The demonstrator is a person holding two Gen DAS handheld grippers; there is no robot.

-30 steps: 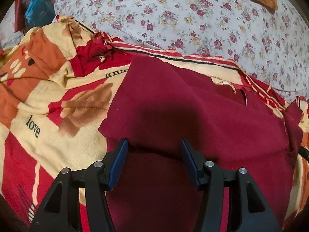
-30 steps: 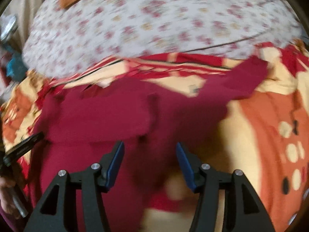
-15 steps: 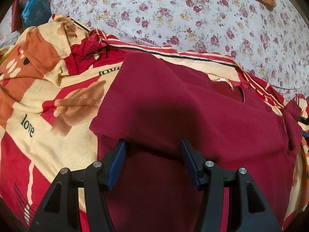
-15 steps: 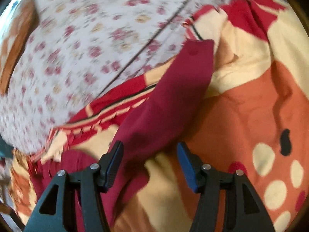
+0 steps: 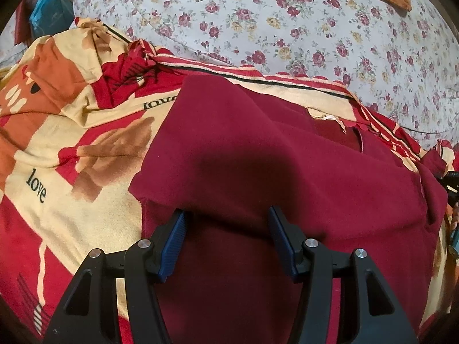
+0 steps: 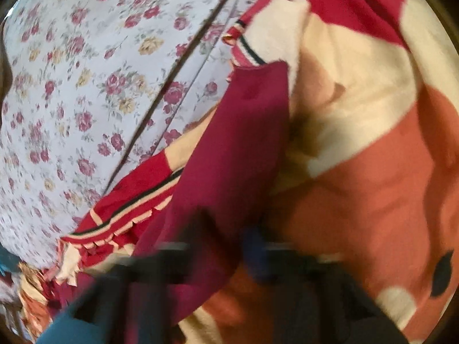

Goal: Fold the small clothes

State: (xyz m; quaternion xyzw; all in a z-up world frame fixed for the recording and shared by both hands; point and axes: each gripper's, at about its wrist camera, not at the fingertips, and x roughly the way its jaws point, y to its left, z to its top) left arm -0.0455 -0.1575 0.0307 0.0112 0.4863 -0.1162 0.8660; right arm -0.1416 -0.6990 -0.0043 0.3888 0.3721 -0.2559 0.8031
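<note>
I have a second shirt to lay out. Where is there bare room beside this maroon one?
The printed blanket lies bare left of the maroon garment, around the word "love". The floral cover beyond its striped edge is also bare. The right side is crowded: the sleeve stretches there.

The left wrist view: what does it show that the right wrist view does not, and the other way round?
Only the left wrist view shows the open left gripper over the maroon garment's broad body, and the word "love". Only the right wrist view shows the stretched maroon sleeve and the blurred right gripper, shut. Both share the patterned blanket and floral sheet.
</note>
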